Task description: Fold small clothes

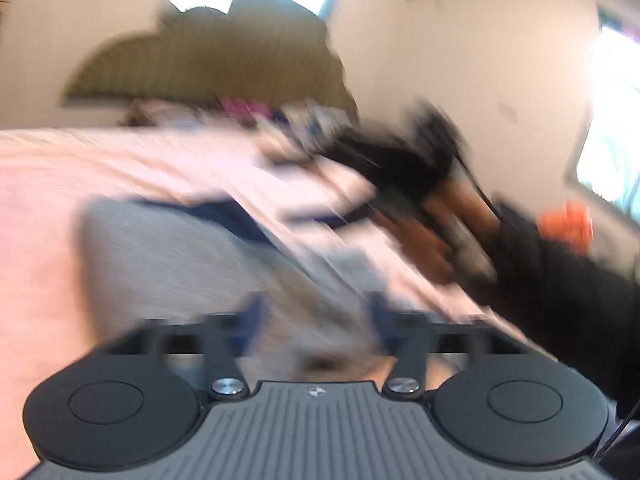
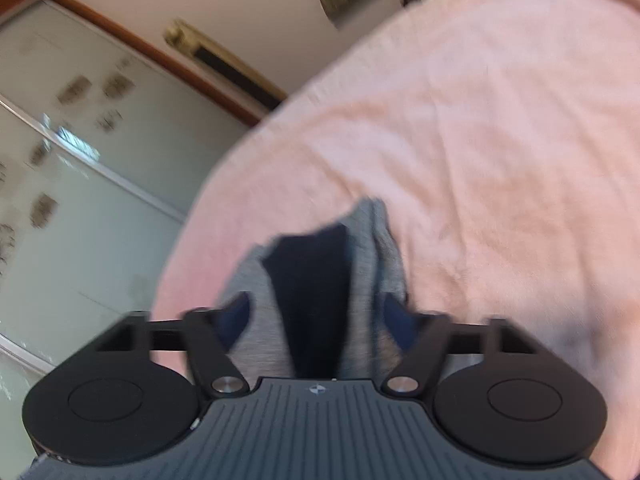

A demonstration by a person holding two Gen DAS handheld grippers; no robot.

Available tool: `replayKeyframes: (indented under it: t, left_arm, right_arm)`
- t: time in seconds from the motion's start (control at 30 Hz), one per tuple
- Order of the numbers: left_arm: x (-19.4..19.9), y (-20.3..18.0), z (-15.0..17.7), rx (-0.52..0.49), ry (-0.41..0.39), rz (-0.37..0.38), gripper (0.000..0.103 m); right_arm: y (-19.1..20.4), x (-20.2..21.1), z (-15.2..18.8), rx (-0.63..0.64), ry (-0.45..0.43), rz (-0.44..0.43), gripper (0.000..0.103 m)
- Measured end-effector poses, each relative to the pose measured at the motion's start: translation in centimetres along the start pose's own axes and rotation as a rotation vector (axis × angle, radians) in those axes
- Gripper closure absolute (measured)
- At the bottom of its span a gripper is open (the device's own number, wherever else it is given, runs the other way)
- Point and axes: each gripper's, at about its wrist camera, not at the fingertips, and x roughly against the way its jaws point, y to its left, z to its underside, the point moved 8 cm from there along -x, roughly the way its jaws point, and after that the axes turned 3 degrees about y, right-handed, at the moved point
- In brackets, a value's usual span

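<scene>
A small grey garment with dark navy trim (image 1: 168, 256) lies on a pink bedspread (image 1: 48, 200). My left gripper (image 1: 316, 316) hangs low over its near edge, jaws apart, with cloth between the blue fingertips (image 1: 252, 316); the view is motion-blurred. My right gripper (image 1: 404, 168) shows in the left wrist view at the garment's far right, held by a hand. In the right wrist view the right gripper (image 2: 320, 312) has the grey garment (image 2: 260, 280) and its navy band bunched between its spread blue fingertips (image 2: 236, 316).
The pink bedspread (image 2: 480, 140) covers the bed. An olive headboard (image 1: 208, 56) stands behind, with a pile of mixed clothes (image 1: 280, 120) at its foot. A frosted glass wardrobe door (image 2: 80, 200) is to the left. Windows are bright on the wall.
</scene>
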Motion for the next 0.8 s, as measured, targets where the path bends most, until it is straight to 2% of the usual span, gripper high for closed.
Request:
replayKeyframes:
  t: [0.03,0.1,0.17,0.23,0.37,0.4,0.47,0.5,0.53,0.6,0.63,0.73,0.8]
  left_arm:
    - [1.8,1.5,-0.5,0.017,-0.063,-0.042,0.012]
    - [4.0,4.3,-0.9,0.017,-0.123,-0.154,0.012]
    - [4.8,6.6,-0.8,0.01,-0.128,-0.255,0.012]
    - [4.4,8.7,-0.2,0.065,-0.089,-0.298,0.012]
    - [2.5,10.3,2.1,0.254,0.031,-0.231,0.012]
    - [1.5,10.6,2.9,0.298,0.067,-0.202,0.012]
    - [0.1,10.0,4.7,0.369,0.127,-0.159,0.014]
    - [-0.5,9.8,5.1,0.384,0.144,-0.147,0.014]
    - [-0.6,9.5,5.2,0.369,0.137,-0.157,0.019]
    - [-0.9,8.4,5.4,0.367,0.19,-0.113,0.049]
    - [-0.9,7.6,5.6,0.369,0.22,-0.096,0.073]
    - [-0.6,6.6,6.8,0.283,0.273,-0.12,0.076]
    - [-0.6,6.9,7.0,0.263,0.255,-0.112,0.079]
  right_arm:
    - [0.9,1.2,1.2,-0.002,0.007,-0.039,0.017]
    - [2.4,2.9,4.1,0.02,0.043,-0.06,0.018]
    - [3.0,3.9,6.9,0.06,0.068,0.008,0.018]
    - [3.2,4.9,9.4,0.041,0.083,0.017,0.027]
    - [2.7,5.5,12.6,0.005,0.124,0.048,0.035]
    - [2.4,5.3,13.0,0.01,0.134,0.068,0.04]
    - [1.7,4.9,13.5,0.011,0.141,0.108,0.056]
    - [1.3,4.6,13.4,-0.001,0.145,0.117,0.077]
    - [0.8,4.3,13.4,-0.005,0.152,0.125,0.09]
    - [0.9,4.1,13.6,0.025,0.161,0.12,0.091]
    - [1.3,4.4,13.8,0.05,0.166,0.127,0.092]
    - [2.0,6.6,13.5,0.092,0.134,0.148,0.093]
    - [-0.2,7.1,13.4,0.064,0.138,0.222,0.094]
